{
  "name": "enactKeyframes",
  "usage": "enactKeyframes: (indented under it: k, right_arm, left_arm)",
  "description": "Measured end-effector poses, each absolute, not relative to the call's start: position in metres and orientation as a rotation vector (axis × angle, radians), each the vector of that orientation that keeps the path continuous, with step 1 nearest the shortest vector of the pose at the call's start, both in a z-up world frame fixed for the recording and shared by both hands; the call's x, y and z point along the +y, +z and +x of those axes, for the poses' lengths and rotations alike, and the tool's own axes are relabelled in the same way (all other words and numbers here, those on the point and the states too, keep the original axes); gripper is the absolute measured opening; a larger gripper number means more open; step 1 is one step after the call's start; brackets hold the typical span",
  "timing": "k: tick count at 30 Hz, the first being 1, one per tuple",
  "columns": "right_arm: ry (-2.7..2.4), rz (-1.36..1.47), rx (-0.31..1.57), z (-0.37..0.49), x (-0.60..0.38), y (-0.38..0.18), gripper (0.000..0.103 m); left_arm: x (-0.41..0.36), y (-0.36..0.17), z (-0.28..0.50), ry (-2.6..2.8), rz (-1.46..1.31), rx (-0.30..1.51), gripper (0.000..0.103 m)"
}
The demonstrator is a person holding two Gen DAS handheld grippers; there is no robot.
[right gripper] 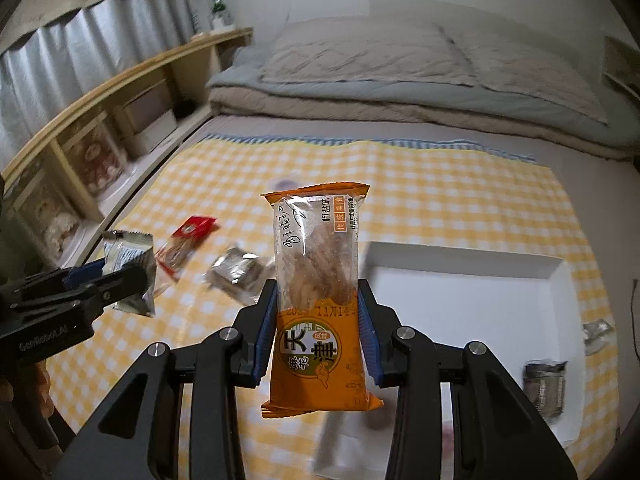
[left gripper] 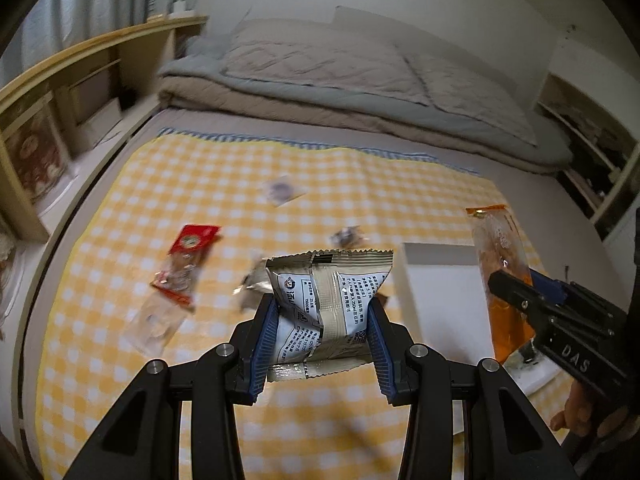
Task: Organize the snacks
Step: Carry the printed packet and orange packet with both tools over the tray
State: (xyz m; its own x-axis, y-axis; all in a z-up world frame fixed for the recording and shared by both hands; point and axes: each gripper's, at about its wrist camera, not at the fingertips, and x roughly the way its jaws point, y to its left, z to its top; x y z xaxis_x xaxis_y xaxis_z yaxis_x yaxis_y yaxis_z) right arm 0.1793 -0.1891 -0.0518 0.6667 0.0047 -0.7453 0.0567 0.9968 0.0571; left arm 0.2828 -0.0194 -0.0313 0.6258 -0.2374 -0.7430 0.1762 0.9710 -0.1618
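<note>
Both tongs grip a snack pack above the checked cloth.

Our left tongs (left gripper: 323, 322) are clamped on a silver pack (left gripper: 328, 304), crumpling it between the blue pads; our right tongs (right gripper: 318, 320) are closed narrowly on an upright orange pack (right gripper: 318, 300), pads pressing its two long edges. Both packs hang in the air over the yellow cloth (left gripper: 224, 184). Beyond them we count one white tray (right gripper: 460, 300) with one dark pack (right gripper: 545, 388) in its corner, and one more pack just outside it. On the cloth lie one red pack (left gripper: 188, 256), one clear wrapper, and about three small blurred packs. Behind sit one folded quilt (left gripper: 340, 76) and one shelf (left gripper: 80, 64).
</note>
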Motion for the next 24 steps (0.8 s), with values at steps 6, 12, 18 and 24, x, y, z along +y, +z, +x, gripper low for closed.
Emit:
enactKeyframes:
  k: [6,12,18,24]
  right_arm:
    - [-0.098,0.115,0.823,0.168,-0.230,-0.044,0.038]
    - [-0.172,0.161,0.846,0.160,-0.272,-0.049,0.038]
    - [-0.233,0.183,0.905,0.158,-0.300,-0.066,0.038]
    - [-0.261,0.185,0.952,0.162,-0.321,-0.083,0.038]
  left_arm:
    - [-0.050,-0.038,0.297,-0.295,-0.078,0.879,0.043]
    - [-0.088,-0.049,0.316,-0.358,-0.062,0.907,0.043]
    - [-0.132,-0.073,0.340,-0.411,-0.037,0.966,0.043]
    - [-0.163,-0.100,0.367,-0.440,-0.076,1.040,0.043]
